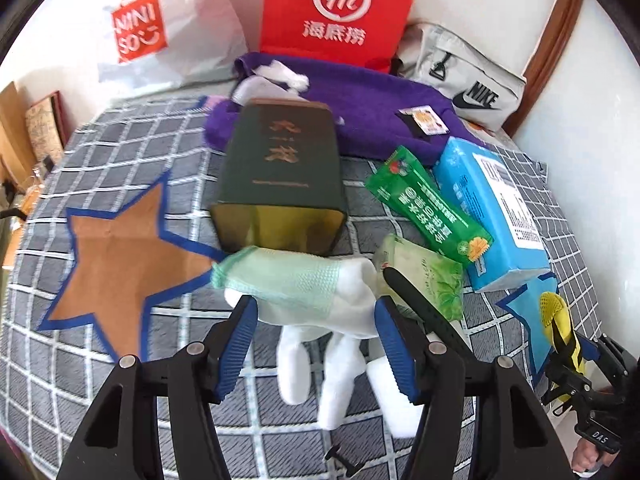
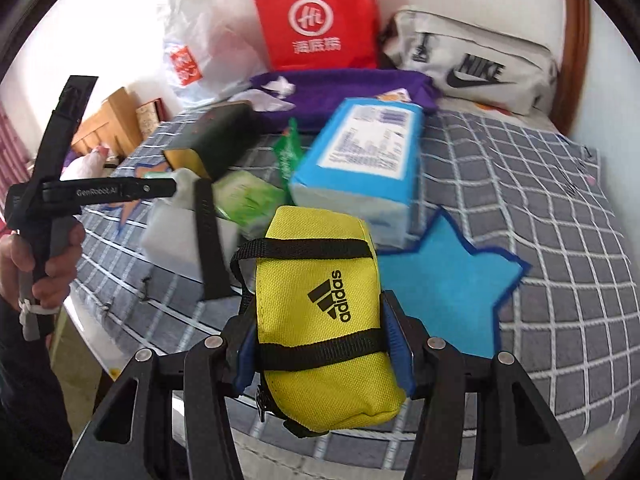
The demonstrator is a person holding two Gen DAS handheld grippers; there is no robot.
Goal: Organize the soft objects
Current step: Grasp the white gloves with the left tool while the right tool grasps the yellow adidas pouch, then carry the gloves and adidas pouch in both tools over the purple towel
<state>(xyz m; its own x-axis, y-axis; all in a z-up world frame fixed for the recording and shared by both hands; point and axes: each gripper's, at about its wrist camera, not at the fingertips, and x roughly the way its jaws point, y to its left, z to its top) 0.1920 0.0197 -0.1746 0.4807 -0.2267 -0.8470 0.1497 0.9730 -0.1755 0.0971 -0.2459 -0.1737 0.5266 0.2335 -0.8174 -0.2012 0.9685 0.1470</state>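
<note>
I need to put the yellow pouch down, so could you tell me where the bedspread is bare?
Bare bedspread lies right of the blue star, below the grey bag. The brown star is also clear. It is crowded around the blue box and dark tin.

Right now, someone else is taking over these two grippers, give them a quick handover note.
Left gripper: open, jaws either side of the white and green sock, pads not pressing it.
Right gripper: shut on the yellow pouch, held above the blue star patch.
Purple towel lies at the back among boxes on the checked cover.
Done: pouch picked up. Left: place it, grasp the sock, sort the towel.
</note>
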